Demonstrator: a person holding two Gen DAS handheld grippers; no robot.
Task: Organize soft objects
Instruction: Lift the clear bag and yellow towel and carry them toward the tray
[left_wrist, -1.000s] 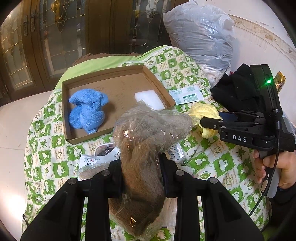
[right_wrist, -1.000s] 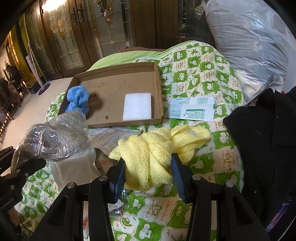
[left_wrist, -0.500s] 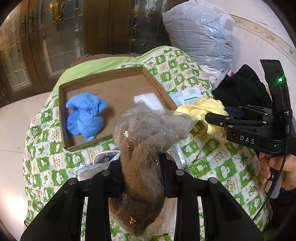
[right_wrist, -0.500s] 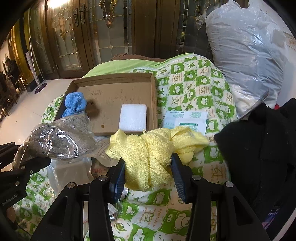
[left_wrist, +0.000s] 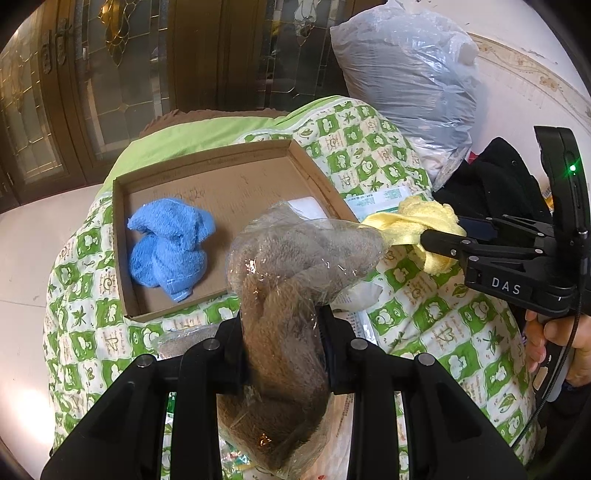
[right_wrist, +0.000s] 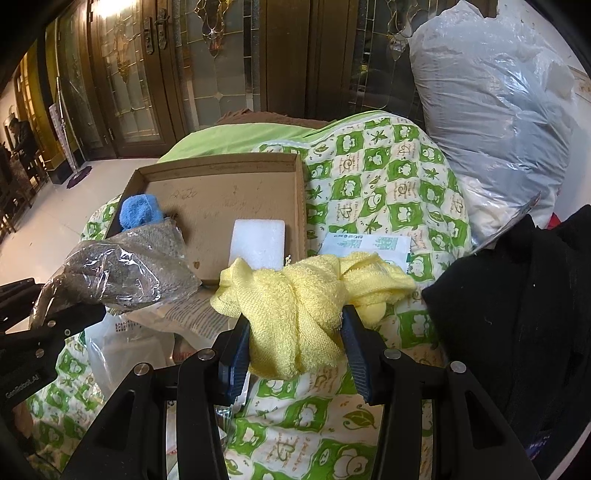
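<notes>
A cardboard tray (left_wrist: 207, 164) is set on the quilt (left_wrist: 373, 147), toward its far edge. Inside the tray, a towel (left_wrist: 166, 247) is placed by the left wall, and a foam block (right_wrist: 257, 243) is laid in the near right corner. A paper packet (right_wrist: 364, 243) is laid on the quilt just right of the tray. A large plastic bag (right_wrist: 491, 110) is found beyond the quilt's far right corner, and a dark garment (right_wrist: 517, 314) is heaped at the right edge. Plastic bags and leaflets (right_wrist: 192, 314) are strewn near the front edge, before the tray.
</notes>
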